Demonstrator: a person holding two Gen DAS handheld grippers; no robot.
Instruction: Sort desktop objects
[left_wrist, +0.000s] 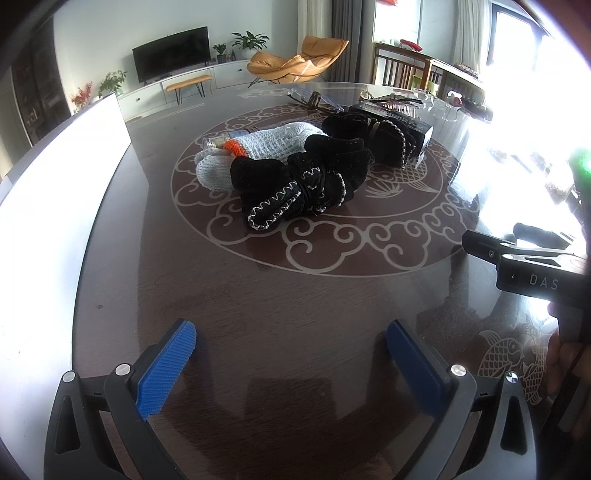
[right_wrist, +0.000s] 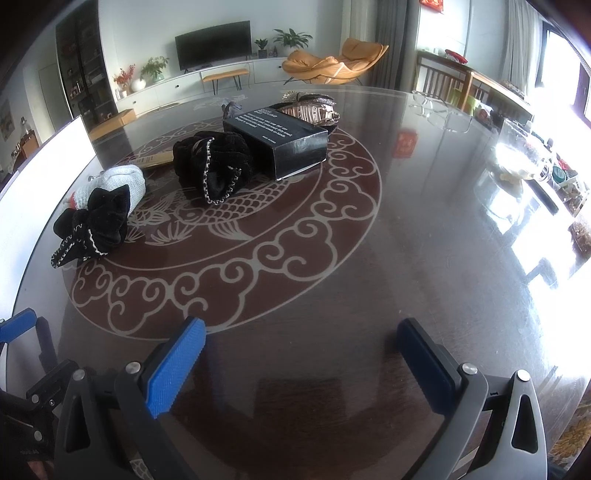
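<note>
- Left wrist view: the left gripper (left_wrist: 291, 354) hung wide open and empty above the dark glass-topped round table (left_wrist: 295, 302); a black velvet scrunchie with pale stitching (left_wrist: 295, 188) lay far ahead at the centre
- Right wrist view: the right gripper (right_wrist: 301, 354) was spread wide, holding nothing; a black cardboard box (right_wrist: 280, 142) sat far ahead, a second scrunchie (right_wrist: 212, 164) touching its left

Open, empty right tongs (right_wrist: 301, 354) hover over the table (right_wrist: 406, 240), well short of the black box (right_wrist: 280, 142).

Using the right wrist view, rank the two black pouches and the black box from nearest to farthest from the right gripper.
Measured from the right gripper:
1. Near pouch, far left, beside the white knit.
2. Far pouch, left of centre, on the fish pattern.
3. Black box, centre, behind that pouch.
</note>
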